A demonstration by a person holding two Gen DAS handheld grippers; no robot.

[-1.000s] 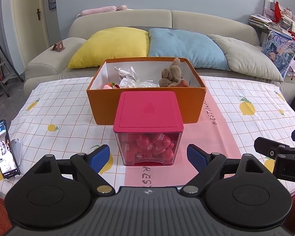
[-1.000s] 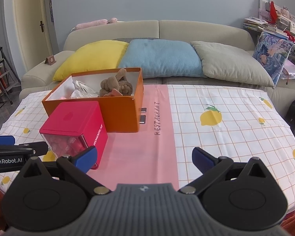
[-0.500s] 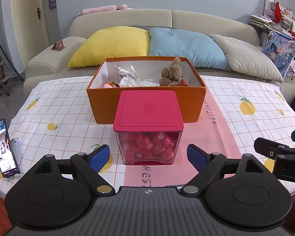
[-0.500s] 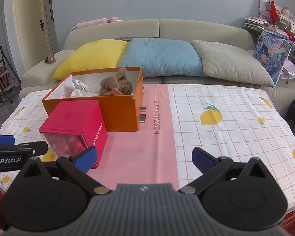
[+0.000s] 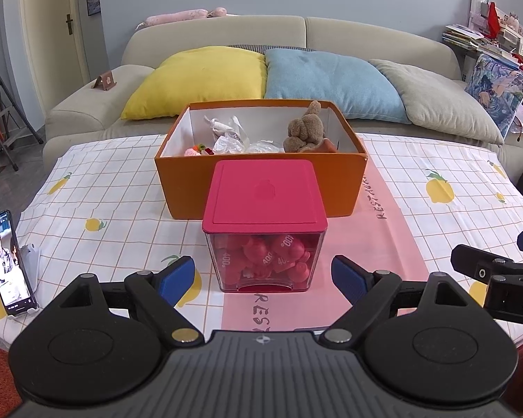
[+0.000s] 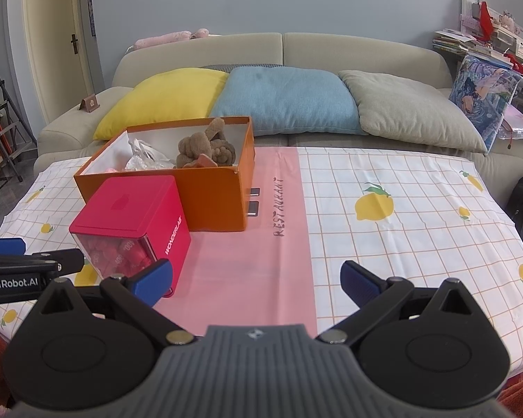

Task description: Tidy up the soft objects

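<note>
Both hand-held grippers, left (image 5: pixel 263 275) and right (image 6: pixel 256 278), are held spread and empty; a red-lidded box (image 5: pixel 265 205) is seen just ahead of the left.

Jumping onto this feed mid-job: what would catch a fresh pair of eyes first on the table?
The bright pink-lidded clear container, full of red pieces, stands at the table's near middle, right ahead of the open left gripper. Just behind it sits the open orange box, with a brown plush toy at its right end and crinkled clear plastic bags beside it. The right gripper hangs open over the pink tablecloth stripe.
</note>
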